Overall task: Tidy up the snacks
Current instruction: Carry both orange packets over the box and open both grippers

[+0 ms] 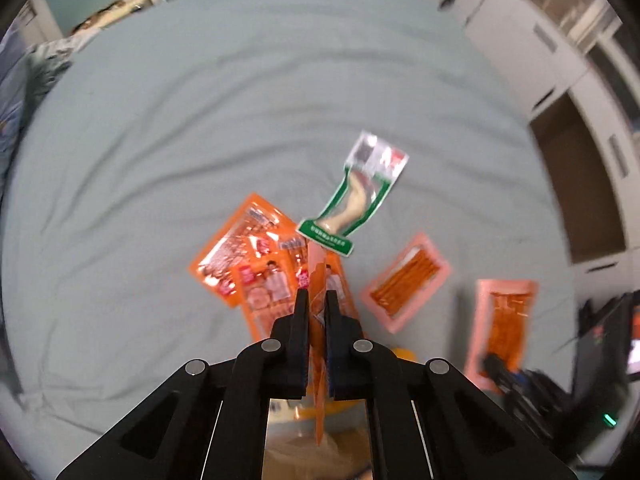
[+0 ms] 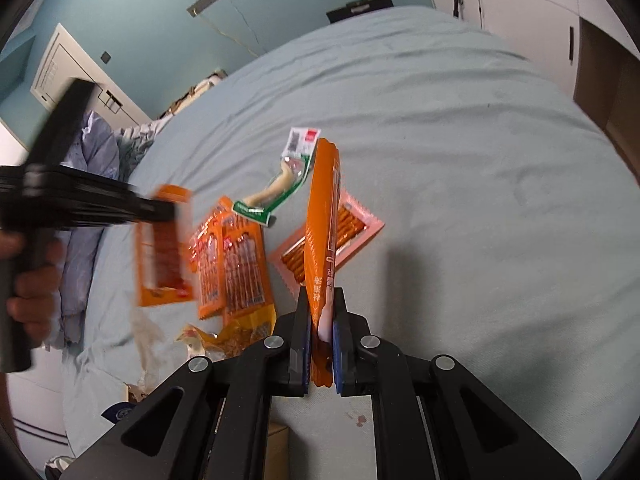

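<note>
Nearest the lens in the left wrist view, the left hand-held gripper (image 1: 315,300) is seen closed down to a narrow gap, with an orange packet (image 1: 318,344) pinched edge-on between its jaws. In the right wrist view the right hand-held gripper (image 2: 321,312) is likewise nearly closed, on a long orange packet (image 2: 322,216) that stands up from the jaws and leans slightly.

Risk, as a judgement: both packets are held by a thin edge only. Slippery film could slide out if a gripper is swung quickly, and the blur on the left gripper in the right wrist view suggests fast motion. A dropped packet would land on the pile and scatter it. The tall packet could also fold over under its own weight.

Count, near to far, on the bed (image 1: 160,120):
- Held packets: two, one per gripper.
- Yellow packet (image 2: 244,328) at the near edge of the pile: one, partly hidden.
- Orange packets lying overlapped (image 1: 256,268): two are made out; more beneath cannot be told.
- Pink packets of orange sticks: two, one (image 1: 406,282) beside the pile, one (image 1: 504,320) further right, apart.
- Green-edged packet (image 1: 356,196): one, farthest, its lower end touching the orange pile.
</note>
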Tool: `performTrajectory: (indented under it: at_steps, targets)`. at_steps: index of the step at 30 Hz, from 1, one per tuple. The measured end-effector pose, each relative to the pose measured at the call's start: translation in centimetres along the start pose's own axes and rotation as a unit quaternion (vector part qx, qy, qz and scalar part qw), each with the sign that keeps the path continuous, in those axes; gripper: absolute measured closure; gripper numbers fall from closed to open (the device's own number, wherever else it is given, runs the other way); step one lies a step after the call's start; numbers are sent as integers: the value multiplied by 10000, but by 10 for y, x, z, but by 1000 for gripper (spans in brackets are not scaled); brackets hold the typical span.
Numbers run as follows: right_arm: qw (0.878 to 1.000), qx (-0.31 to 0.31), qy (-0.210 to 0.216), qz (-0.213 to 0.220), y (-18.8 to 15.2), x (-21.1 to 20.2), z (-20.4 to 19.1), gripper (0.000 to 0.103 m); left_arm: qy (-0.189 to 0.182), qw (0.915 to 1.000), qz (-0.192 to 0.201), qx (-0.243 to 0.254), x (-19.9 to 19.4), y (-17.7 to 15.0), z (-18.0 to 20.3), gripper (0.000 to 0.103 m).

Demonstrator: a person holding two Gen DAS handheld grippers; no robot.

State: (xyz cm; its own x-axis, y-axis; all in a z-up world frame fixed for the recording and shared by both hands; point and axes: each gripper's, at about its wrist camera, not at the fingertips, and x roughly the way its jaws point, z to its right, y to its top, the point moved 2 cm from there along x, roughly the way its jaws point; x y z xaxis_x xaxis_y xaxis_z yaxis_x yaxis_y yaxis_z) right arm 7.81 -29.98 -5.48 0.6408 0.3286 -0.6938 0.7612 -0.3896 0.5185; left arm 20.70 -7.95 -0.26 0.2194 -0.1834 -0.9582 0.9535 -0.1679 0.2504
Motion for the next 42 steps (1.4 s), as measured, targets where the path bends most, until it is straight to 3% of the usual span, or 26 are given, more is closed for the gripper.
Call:
performTrajectory:
  at_steps: [5,7,9,13,15,16,17,18,19,22,27,29,32,35,37,42]
  targets:
    - [10000,-15,-70,69,-7,-8,-2,97,-962,9949,280,90,-78,-61,-15,98]
    - [9999,-49,-128,55,-10,-9,-3,97,-1029,9939,229,321,-89,-89,-19,98]
    - [9998,-131,-160,55,-14,-12,-7,97,-996,9937,119,500,-85,-120,-16,98]
    - [9994,-326,-2,70,-22,-23,-25,97,-1368,9883,-262,629,-39,-170,-13,96]
    - [9988,-440,172,98,-29,-31,-36,97,-1258,9883,-446,744,-12,-187,-14,78]
    - [9984,-451,318,94,-33,-35,-39,97,-1020,9905,-503,776,3,-195,-16,69]
    - [9975,-433,561,56,-41,-39,-42,97,-653,9933,-578,758,16,-201,-21,50]
    - [9963,-419,745,16,-48,-43,-45,97,-389,9946,-608,740,23,-203,-26,38]
    - [9953,-432,866,-5,-55,-47,-49,97,-228,9950,-578,779,26,-204,-29,38]
    - [9932,-688,941,-39,-82,-60,-64,97,-346,9945,-526,835,23,-202,-32,39]
    - [9839,-1213,1286,-250,-116,-65,-94,97,-92,9950,198,972,-12,-198,-31,30]
    - [9775,-1478,1467,-347,-119,-64,-106,97,219,9924,583,1063,-26,-195,-32,21]
    - [9718,-1706,1546,-512,-121,-56,-115,92,766,9866,970,1066,-37,-189,-37,19]
    - [9768,-1477,1369,-724,-116,-41,-105,78,875,9870,988,916,-36,-183,-46,19]
    - [9833,-1330,1024,-707,-113,-36,-102,52,835,9892,934,755,-35,-181,-54,19]
    - [9920,-1225,219,215,-93,-62,-89,48,930,9905,822,588,-27,-178,-60,19]
